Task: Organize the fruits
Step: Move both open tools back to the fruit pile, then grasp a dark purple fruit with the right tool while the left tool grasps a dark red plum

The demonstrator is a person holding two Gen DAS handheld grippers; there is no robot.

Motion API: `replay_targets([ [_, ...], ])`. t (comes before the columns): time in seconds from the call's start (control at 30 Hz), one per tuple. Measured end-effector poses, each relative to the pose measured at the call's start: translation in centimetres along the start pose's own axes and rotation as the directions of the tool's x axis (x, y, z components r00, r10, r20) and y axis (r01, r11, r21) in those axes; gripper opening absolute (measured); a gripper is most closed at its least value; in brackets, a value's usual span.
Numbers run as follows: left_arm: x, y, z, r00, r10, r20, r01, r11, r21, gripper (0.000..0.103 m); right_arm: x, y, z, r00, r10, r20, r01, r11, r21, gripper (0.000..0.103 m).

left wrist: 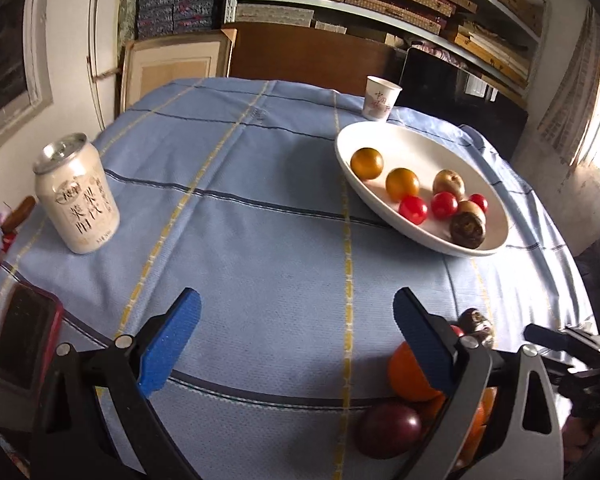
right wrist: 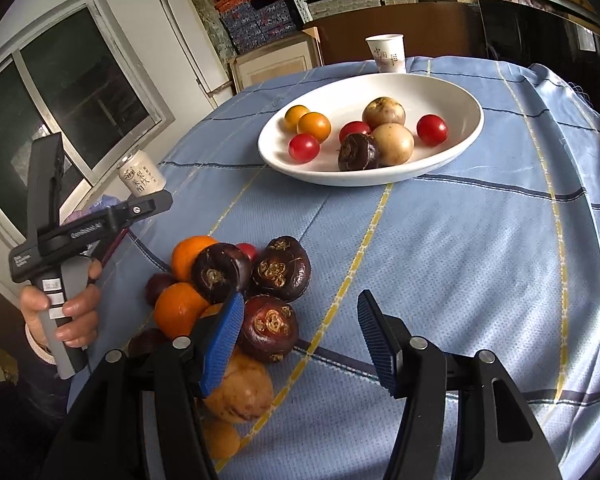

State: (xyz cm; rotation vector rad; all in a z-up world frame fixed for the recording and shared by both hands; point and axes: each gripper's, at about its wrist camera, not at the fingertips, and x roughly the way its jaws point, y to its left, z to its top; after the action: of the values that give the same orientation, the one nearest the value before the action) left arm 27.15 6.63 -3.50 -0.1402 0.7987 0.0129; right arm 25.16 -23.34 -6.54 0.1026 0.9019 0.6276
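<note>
So the loose fruit pile [right wrist: 236, 300] sits lower left in the right wrist view, stacked tight on the blue-clothed counter [right wrist: 460, 260]. Right gripper [right wrist: 300, 340] has its jaws spread with nothing between them, one blue pad just beside a dark water chestnut [right wrist: 270, 326]. Left gripper [left wrist: 296, 344] is spread wide and empty too, over bare cloth.

My worry: nudge that heap from the side and round stuff rolls, maybe off the near edge. A pinch on a top piece could also topple its neighbours.

Up top, the white dish [right wrist: 440, 160] already holds two small oranges, three cherry tomatoes, two pale fruits and one dark chestnut. Paper cup [right wrist: 386, 52] behind it, contents not visible.
</note>
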Motion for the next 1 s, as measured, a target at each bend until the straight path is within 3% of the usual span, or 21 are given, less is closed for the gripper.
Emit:
replay_targets([
  [0.23,0.3,0.1,-0.1,1.0,-0.006,-0.018,0.005,1.0,-0.007,0.095,0.5,0.6,-0.6,0.999,0.035,-0.033,-0.035,0.999,-0.018,0.059],
  [0.37,0.1,0.3,-0.1,1.0,-0.023,-0.02,0.023,1.0,-0.019,0.095,1.3,1.0,-0.9,0.997,0.042,-0.061,-0.043,0.999,-0.03,0.051],
  [0.53,-0.5,0.1,-0.1,0.999,-0.046,-0.007,0.046,0.999,-0.015,0.095,2.0,0.4,-1.0,0.991,0.105,-0.079,-0.103,0.994,0.026,0.047],
  [0.63,-0.6,-0.1,-0.1,0.998,-0.063,-0.011,0.063,0.998,-0.015,0.095,2.7,-0.7,-1.0,0.977,0.196,-0.09,-0.184,0.975,0.121,0.049],
  [0.8,-0.9,-0.1,-0.2,0.998,-0.068,-0.005,0.068,0.998,-0.008,0.095,2.5,-0.7,-1.1,0.972,0.217,-0.093,-0.204,0.971,0.128,0.041],
  [0.9,-0.9,-0.2,-0.4,0.998,-0.061,-0.011,0.061,0.998,0.017,0.095,1.9,-0.6,-1.1,0.985,0.154,-0.075,-0.146,0.984,0.103,0.041],
  [1.0,-1.6,-1.0,-1.2,0.995,-0.091,-0.03,0.095,0.98,0.177,0.095,0.6,-0.2,-0.7,1.0,0.018,0.0,-0.018,0.999,0.042,0.041],
])
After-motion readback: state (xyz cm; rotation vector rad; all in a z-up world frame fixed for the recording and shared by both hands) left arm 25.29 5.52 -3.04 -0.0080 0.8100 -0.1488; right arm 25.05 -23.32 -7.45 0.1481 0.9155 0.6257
